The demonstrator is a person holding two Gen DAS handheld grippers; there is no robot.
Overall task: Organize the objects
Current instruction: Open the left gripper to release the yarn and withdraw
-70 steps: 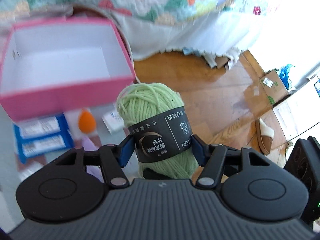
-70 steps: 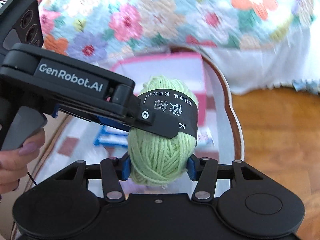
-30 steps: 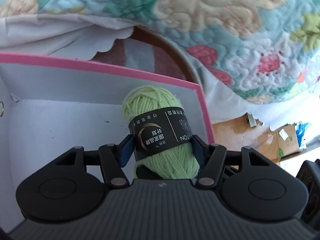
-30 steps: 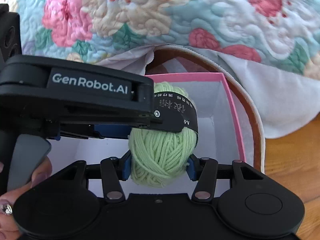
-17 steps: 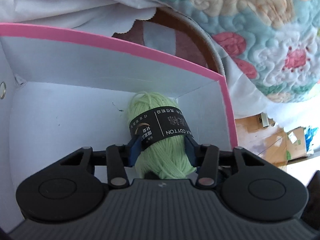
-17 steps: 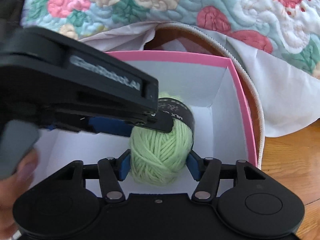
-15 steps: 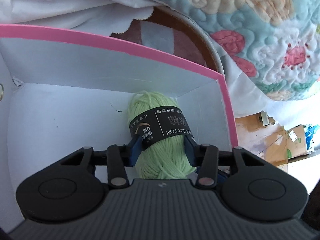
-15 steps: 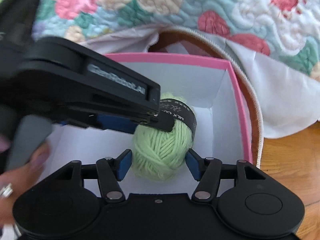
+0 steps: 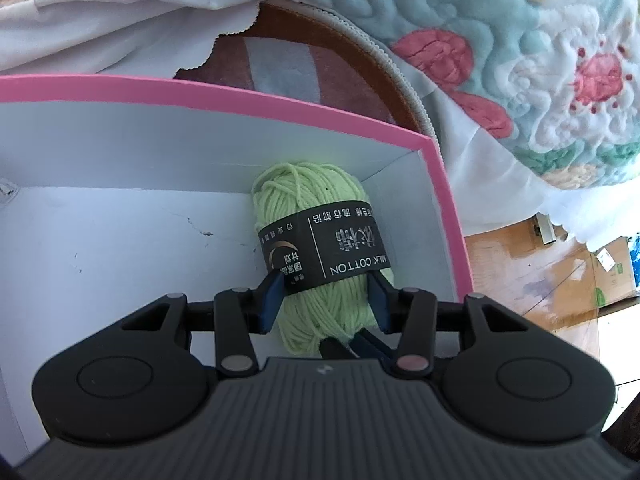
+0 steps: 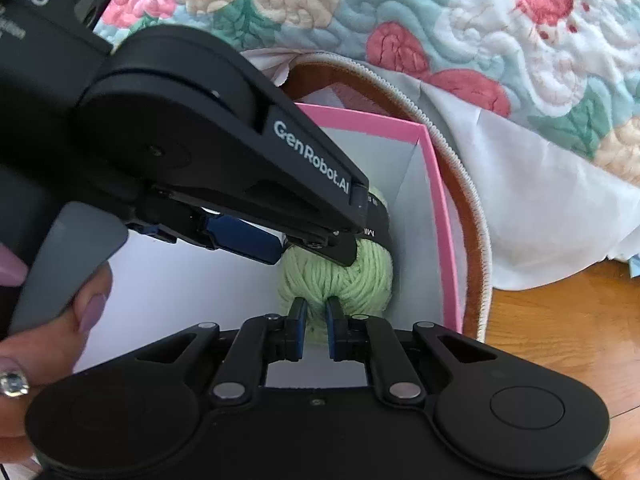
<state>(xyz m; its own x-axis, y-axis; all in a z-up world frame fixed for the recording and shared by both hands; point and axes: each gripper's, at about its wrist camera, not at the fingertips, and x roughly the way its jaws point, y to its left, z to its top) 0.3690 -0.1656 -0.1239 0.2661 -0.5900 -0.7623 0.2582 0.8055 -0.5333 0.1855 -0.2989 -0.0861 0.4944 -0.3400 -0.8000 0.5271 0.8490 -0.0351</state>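
Your left tongs [image 9: 325, 300] pinch the green yarn ball [image 9: 316, 240] by its black label band, low in the far right corner of the pink box [image 9: 440, 184]. Your right tongs [image 10: 316, 334] are pressed together and empty, just before the yarn. If you lift away before you let go, loose strands may catch on a pad and drag the ball back out.

Daylight was bright and soft, blowing out the quilt [image 9: 540, 60] at upper right. Focus was sharp at centre; fisheye bending and dark vignetting marked the corners.
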